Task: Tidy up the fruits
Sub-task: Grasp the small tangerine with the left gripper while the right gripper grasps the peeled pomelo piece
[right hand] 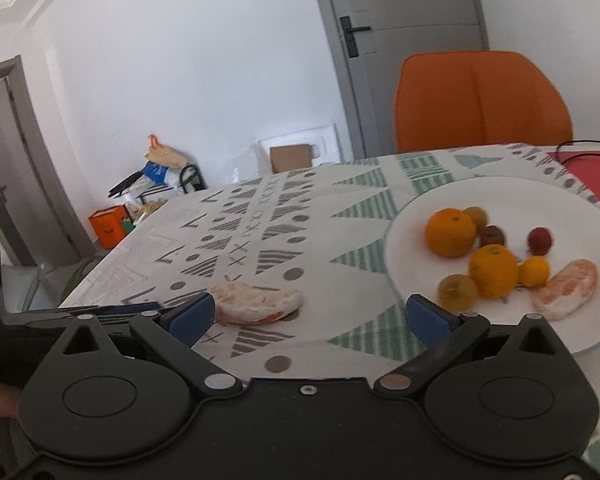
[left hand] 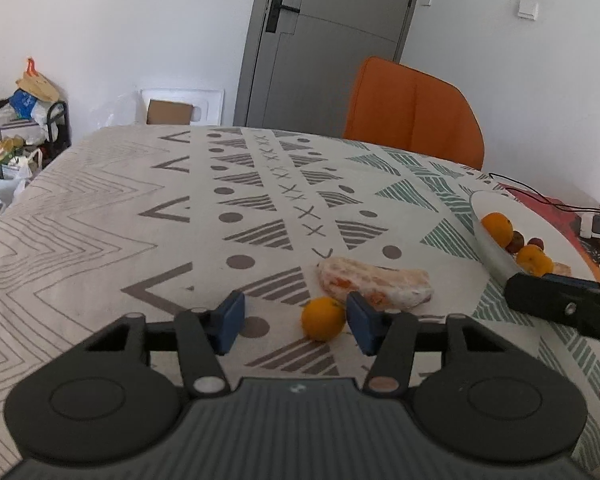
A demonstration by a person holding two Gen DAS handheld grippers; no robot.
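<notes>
My left gripper (left hand: 296, 326) is open just above the cloth. A small orange fruit (left hand: 323, 318) lies between its fingers, close to the right one. A peeled pomelo segment (left hand: 374, 283) lies just beyond it, and also shows in the right wrist view (right hand: 256, 303). My right gripper (right hand: 310, 318) is open and empty, low over the table between that segment and a white plate (right hand: 412, 216). The plate holds two oranges (right hand: 450, 232), several small fruits and another pomelo segment (right hand: 566, 288). The plate (left hand: 486, 204) also shows in the left wrist view, with the right gripper's dark body (left hand: 560, 304) in front.
The table has a patterned cloth (left hand: 140, 216). An orange chair (left hand: 412, 112) stands at the far side. A red mat (right hand: 588, 172) with black cables lies behind the plate. Bags and a rack (left hand: 20, 128) stand on the floor at left.
</notes>
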